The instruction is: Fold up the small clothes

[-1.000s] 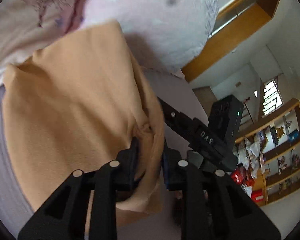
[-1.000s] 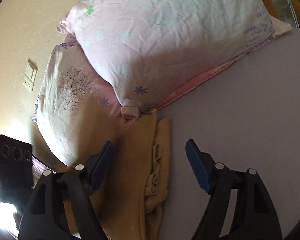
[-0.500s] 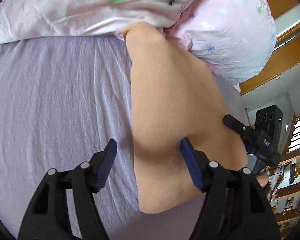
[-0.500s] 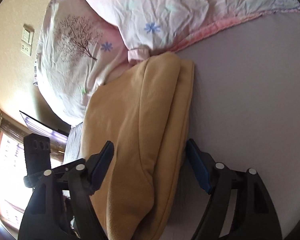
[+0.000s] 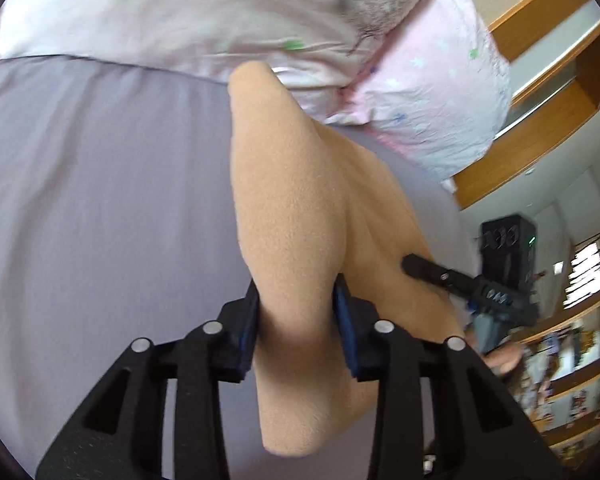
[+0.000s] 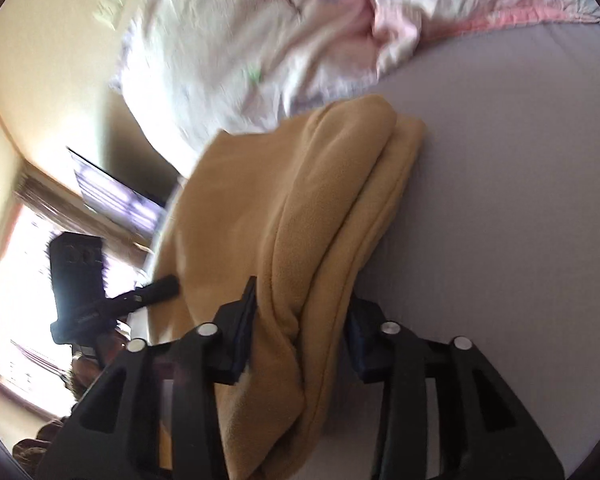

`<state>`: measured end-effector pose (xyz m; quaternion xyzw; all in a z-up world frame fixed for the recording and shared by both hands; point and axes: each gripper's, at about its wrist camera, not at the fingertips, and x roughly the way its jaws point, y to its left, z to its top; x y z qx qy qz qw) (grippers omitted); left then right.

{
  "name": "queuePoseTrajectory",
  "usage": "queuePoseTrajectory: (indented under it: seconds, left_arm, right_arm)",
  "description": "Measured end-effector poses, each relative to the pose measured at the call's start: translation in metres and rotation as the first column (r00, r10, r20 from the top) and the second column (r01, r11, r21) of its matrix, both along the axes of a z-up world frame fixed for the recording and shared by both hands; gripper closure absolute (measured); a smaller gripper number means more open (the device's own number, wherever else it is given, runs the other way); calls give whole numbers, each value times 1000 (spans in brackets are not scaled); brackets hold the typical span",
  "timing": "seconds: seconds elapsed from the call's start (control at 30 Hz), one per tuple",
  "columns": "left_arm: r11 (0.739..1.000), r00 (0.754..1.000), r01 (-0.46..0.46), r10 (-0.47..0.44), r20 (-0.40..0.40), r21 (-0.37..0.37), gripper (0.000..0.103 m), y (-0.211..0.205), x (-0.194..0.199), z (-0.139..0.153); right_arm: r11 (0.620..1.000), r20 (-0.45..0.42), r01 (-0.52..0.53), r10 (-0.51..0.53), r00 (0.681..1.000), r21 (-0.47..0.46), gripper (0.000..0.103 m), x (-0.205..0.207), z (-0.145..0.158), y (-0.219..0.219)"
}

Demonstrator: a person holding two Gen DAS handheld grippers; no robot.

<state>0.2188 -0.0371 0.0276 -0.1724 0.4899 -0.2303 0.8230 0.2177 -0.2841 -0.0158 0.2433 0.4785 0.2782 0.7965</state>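
Observation:
A tan fleece garment (image 5: 296, 216) lies folded lengthwise on the lilac bed sheet (image 5: 100, 200), its far end at the pillows. My left gripper (image 5: 296, 320) is closed on a thick fold at the garment's near left edge. In the right wrist view the same garment (image 6: 300, 208) shows as stacked layers. My right gripper (image 6: 300, 320) is closed on its near right edge. Each gripper shows in the other's view, the right (image 5: 452, 276) and the left (image 6: 140, 296), one at each side of the garment.
Pink and white patterned pillows (image 5: 260, 20) lie along the head of the bed, and also show in the right wrist view (image 6: 280, 40). A wooden headboard frame (image 5: 540, 112) and shelves (image 5: 572, 368) stand beyond. A bright window (image 6: 24, 300) is at left.
Both grippers stood open around the garment half a second ago; now both have closed on its near edges. The left had let go of a fold one second ago.

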Motion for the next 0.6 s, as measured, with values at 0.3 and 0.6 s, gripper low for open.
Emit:
queuePoseTrajectory:
  seconds: [0.3,0.6]
  left_arm:
    - [997,972,50,-35,234,-57,40,24,-89,36]
    - [998,987,48,-52,155,26,25,-1,-94,2]
  right_arm:
    - [963,155,-67,27,988,260,28,-74,48,22]
    - [996,119,76,-81,990,45,7,-96,39,36]
